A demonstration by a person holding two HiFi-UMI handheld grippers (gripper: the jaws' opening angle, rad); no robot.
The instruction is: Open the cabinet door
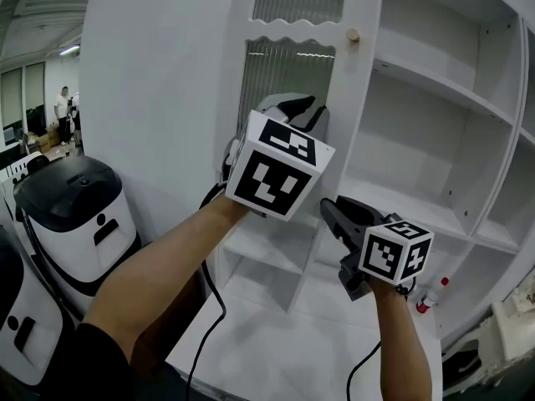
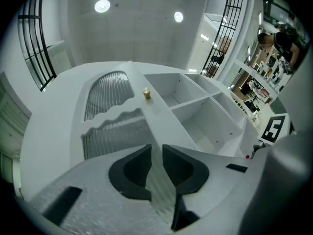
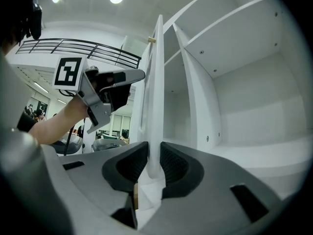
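White cabinet door (image 1: pixel 355 98) stood swung out beside shelves (image 1: pixel 435 82). My right gripper (image 3: pixel 152 153) jaws clamped its free edge. My left gripper (image 2: pixel 156 153) jaws parted, empty. Should pull along hinge arc, no twisting.

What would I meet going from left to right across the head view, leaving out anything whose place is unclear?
From the left: white machine with a black lid → left tongs → right tongs, closed on the cabinet door edge → red-capped bottle.
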